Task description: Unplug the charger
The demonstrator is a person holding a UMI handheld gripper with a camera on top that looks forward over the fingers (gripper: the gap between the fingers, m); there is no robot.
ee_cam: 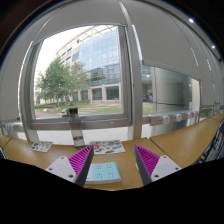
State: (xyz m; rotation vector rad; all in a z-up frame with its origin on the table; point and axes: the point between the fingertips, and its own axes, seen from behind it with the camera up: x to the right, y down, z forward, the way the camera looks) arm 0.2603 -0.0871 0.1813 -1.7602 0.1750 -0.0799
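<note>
Magenta-padded on the inner faces and standing wide apart, gripping nothing: finding the hand-held two-finger gripper (114, 149) that way, hanging open over a light brown wooden tabletop (185, 140). Pressing on no object with either of the fingers (80, 159).

Seeing a small pale blue-green square card or flat device with faint printing (103, 172) lying on the wood between the fingers, with a clear gap at each side and well back from the tips. Not managing to tell whether this is the charger.

Noticing a flat white printed sheet with coloured patches (108, 147) resting on the table just ahead of the fingertips, and a second small printed paper (42, 146) lying farther off, beyond the left finger.

Looking past these to a grey window sill (150, 120) running along the far edge of the table. Picking out a short dark upright object (77, 128) standing at that sill, beyond the left finger and well apart from it. Suspecting a plug or charger there, yet being unable to confirm it at this smallness, and tracing no cable.

Facing a large glass window with pale grey frames (128, 70) above the sill. Viewing through it a multi-storey glass-fronted building (100, 55) and leafy green trees (60, 82) under bright daylight.
</note>
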